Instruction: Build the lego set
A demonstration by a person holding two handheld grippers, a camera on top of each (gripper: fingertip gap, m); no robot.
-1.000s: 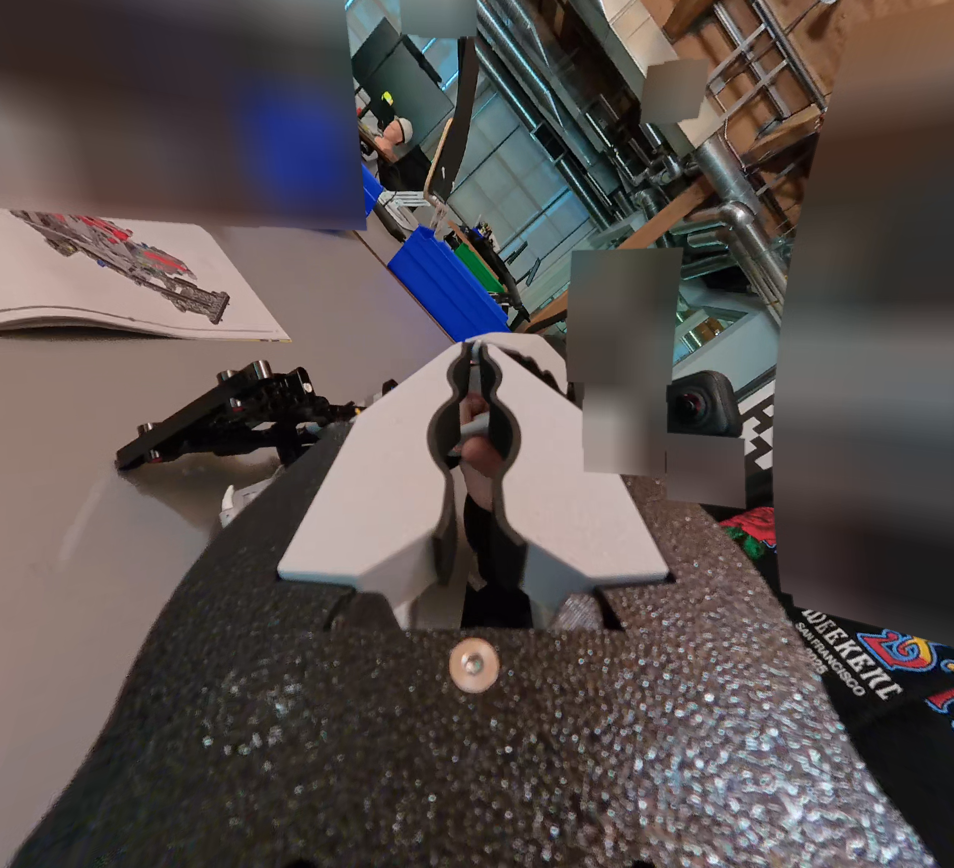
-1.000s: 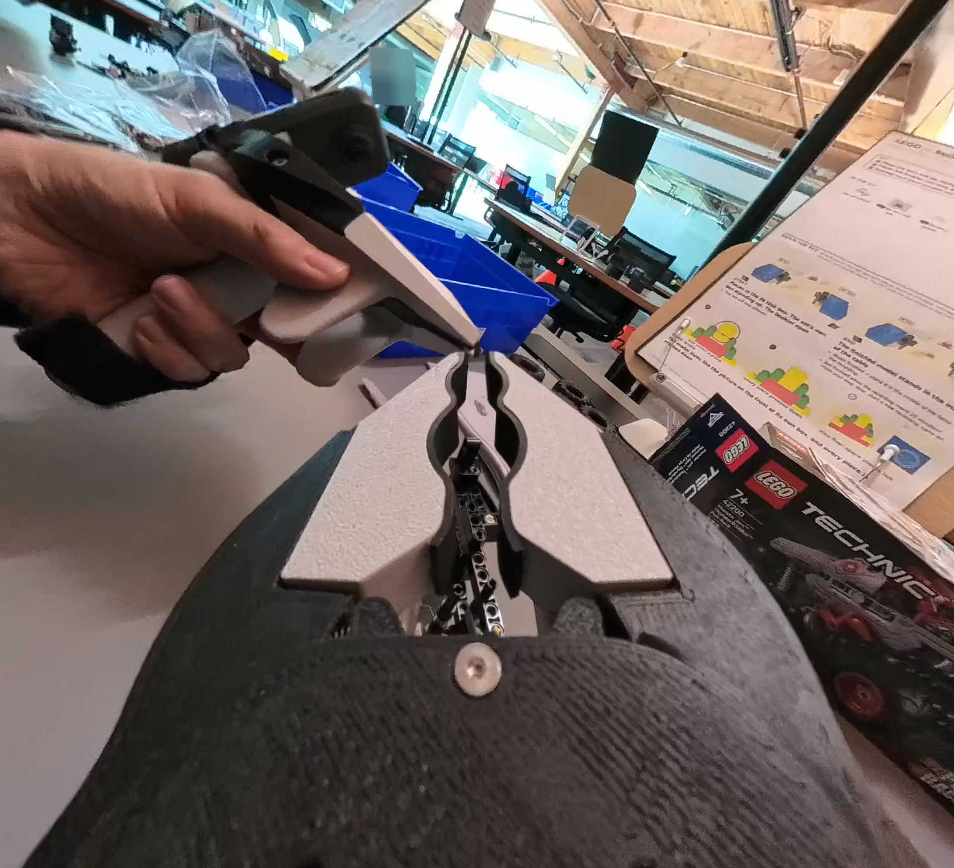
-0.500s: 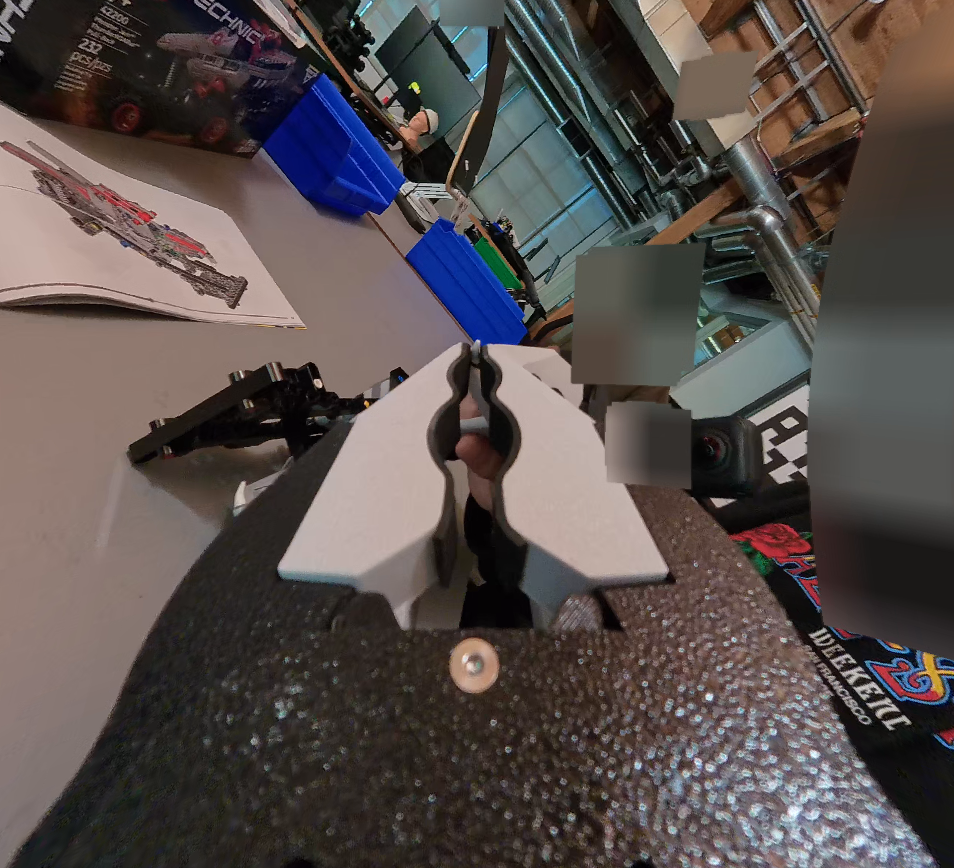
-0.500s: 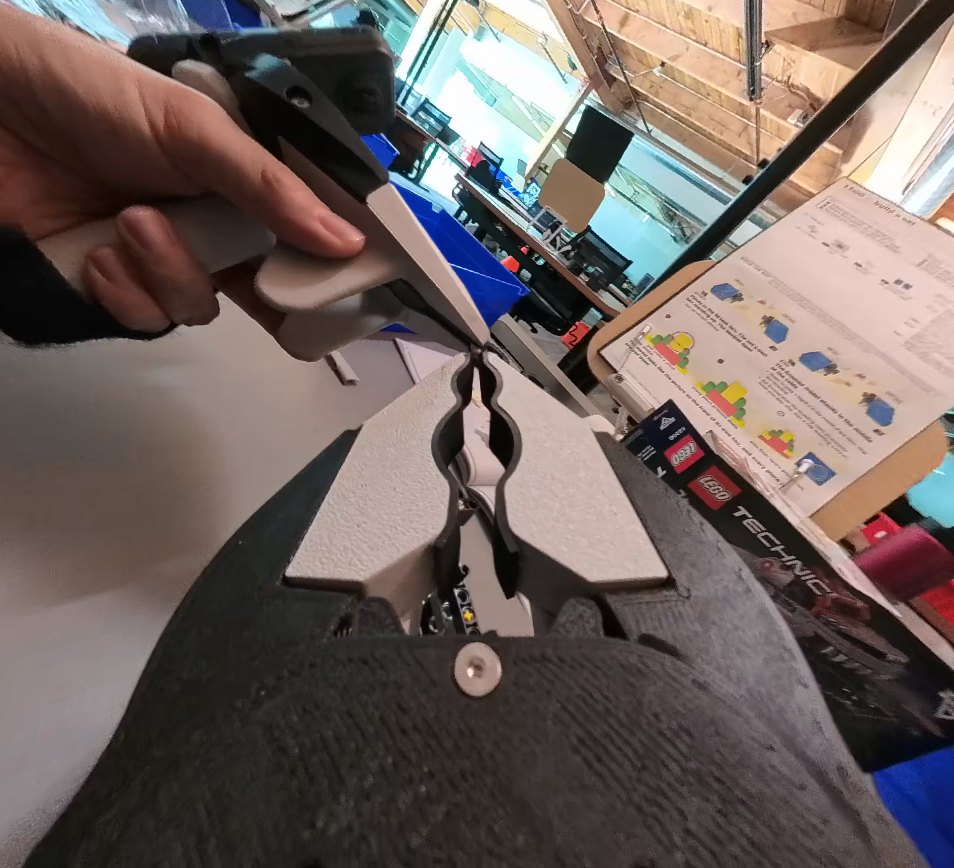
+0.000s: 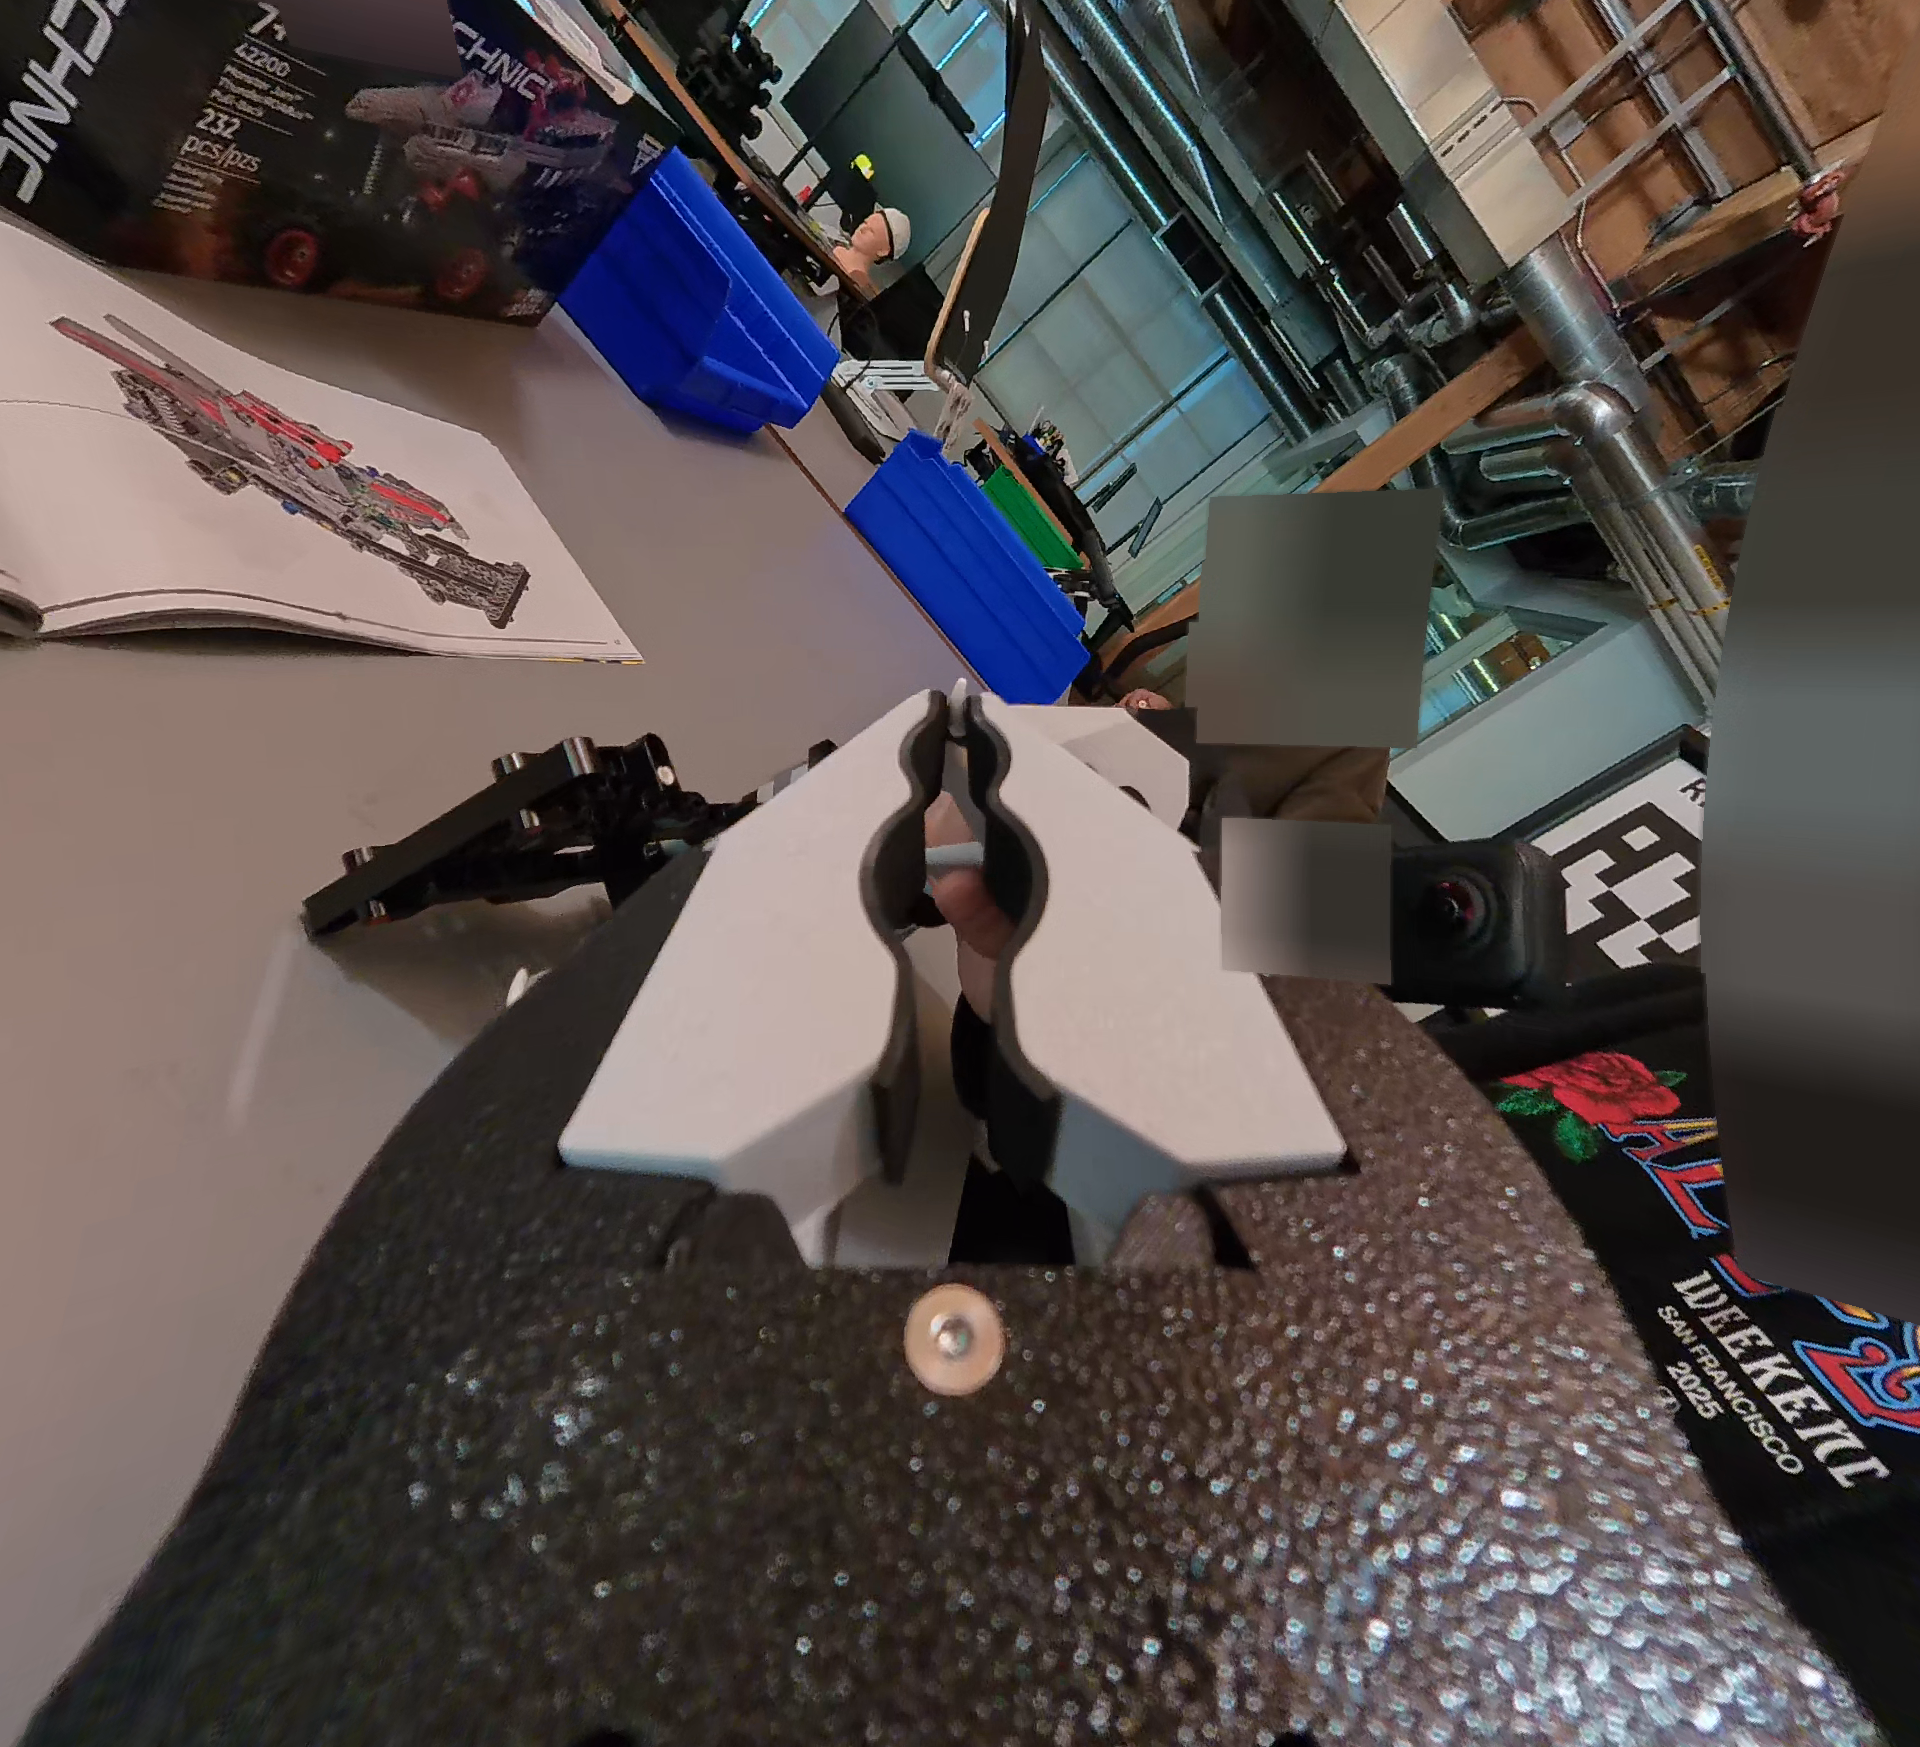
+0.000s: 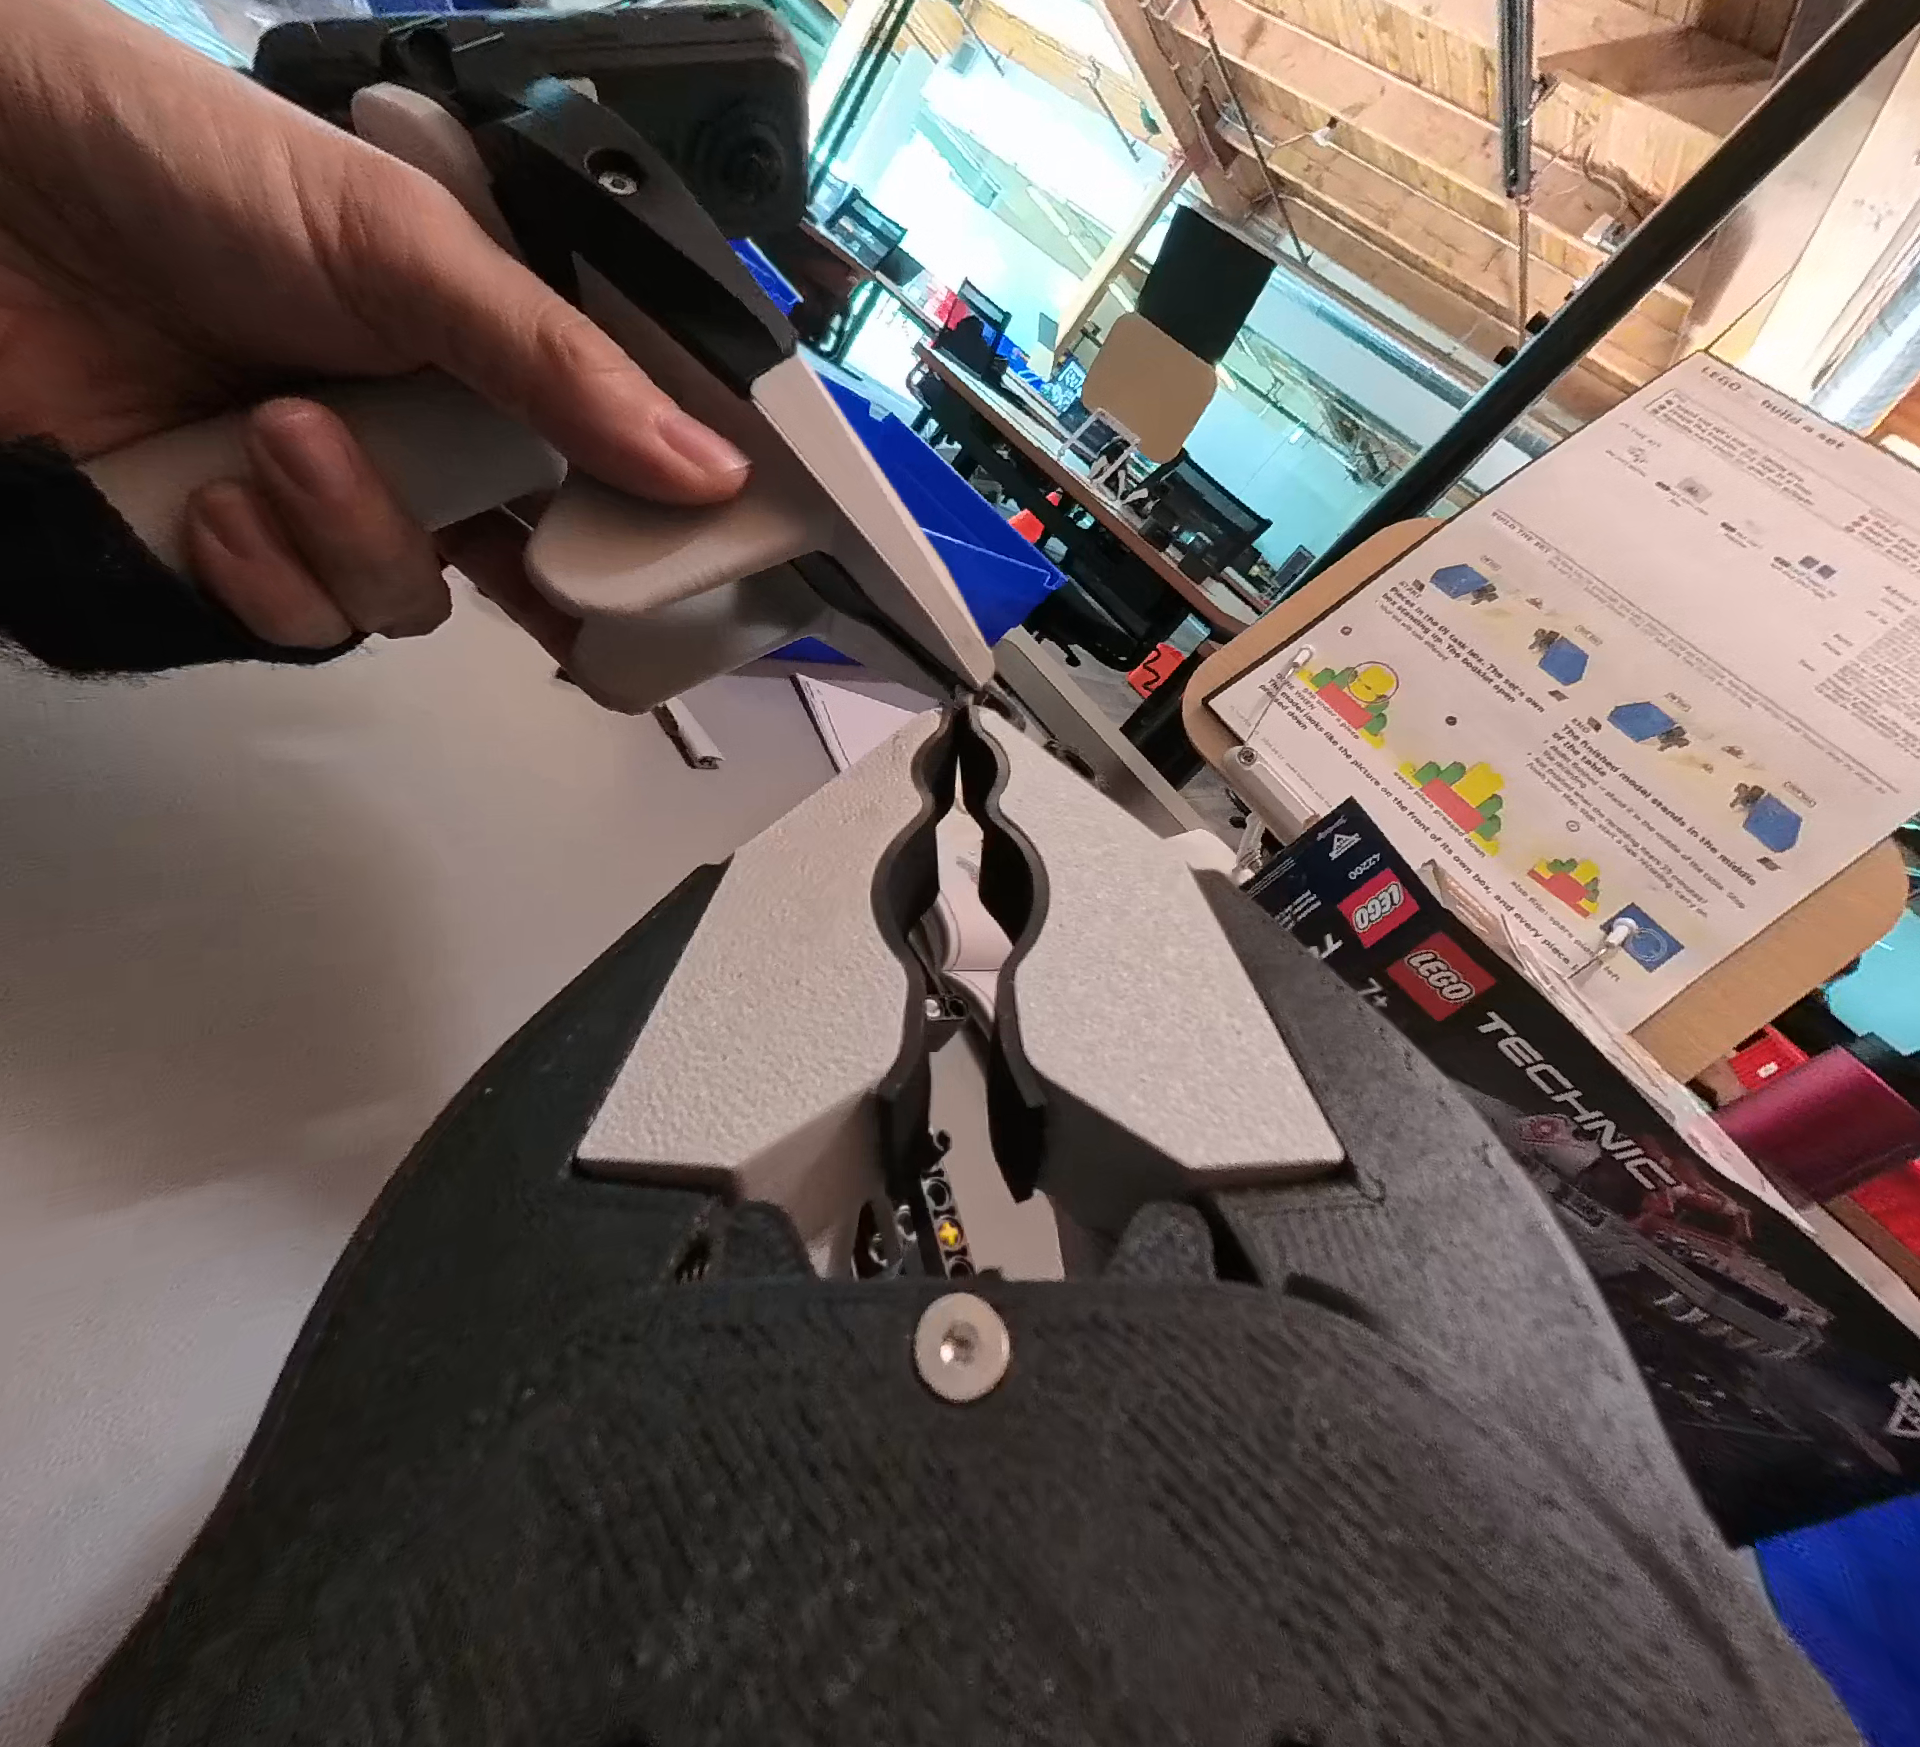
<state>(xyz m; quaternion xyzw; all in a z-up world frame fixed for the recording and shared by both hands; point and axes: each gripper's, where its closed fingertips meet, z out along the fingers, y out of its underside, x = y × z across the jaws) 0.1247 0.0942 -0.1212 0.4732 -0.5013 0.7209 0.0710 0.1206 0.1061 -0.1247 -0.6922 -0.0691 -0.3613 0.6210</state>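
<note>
A tiny, light, rigid white piece (image 5: 957,691) is pinched between both closed tools' tips, easily dropped; the black chassis (image 5: 520,840) lies at nine o'clock.

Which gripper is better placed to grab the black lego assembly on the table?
Left, probably: the black lego assembly lies in plain sight beside the left gripper; the right gripper glimpses only bits beneath itself.

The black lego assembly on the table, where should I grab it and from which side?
Judging from the left wrist view, take the black lego assembly by its long flat beam, coming from above with the jaws across the beam's narrow width. That end lies low and bare on the table; the far end is knobbly and partly hidden.
</note>
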